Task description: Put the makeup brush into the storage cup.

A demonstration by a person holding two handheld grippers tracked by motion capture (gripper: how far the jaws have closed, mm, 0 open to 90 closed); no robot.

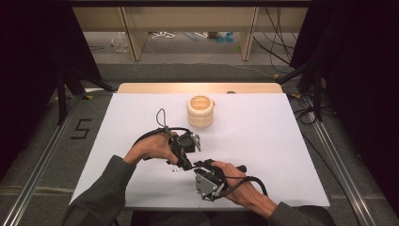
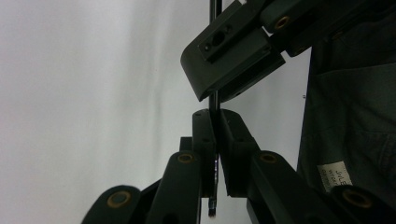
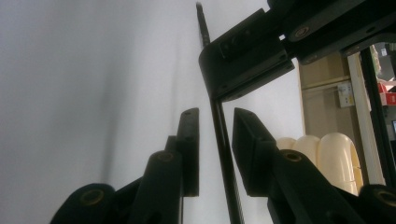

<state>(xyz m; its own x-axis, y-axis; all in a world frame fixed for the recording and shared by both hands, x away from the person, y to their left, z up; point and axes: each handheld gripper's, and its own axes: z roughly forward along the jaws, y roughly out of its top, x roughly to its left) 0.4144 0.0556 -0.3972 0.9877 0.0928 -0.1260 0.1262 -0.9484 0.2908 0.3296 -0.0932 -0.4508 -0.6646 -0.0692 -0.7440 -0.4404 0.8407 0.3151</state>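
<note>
Left gripper [image 2: 215,154] pinching a thin black rod [image 2: 215,100], right gripper [image 3: 215,154] spread around it, pads not yet touching.

Lab — floor rails [image 1: 44,157], trailing cables [image 1: 277,37]

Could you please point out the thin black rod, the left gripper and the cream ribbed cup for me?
thin black rod [image 3: 219,140], right gripper view, on its shaft between the jaws.
left gripper [image 2: 215,140], left gripper view, between its tips, shut on the rod.
cream ribbed cup [image 1: 200,117], high view, on its outer wall.
</note>
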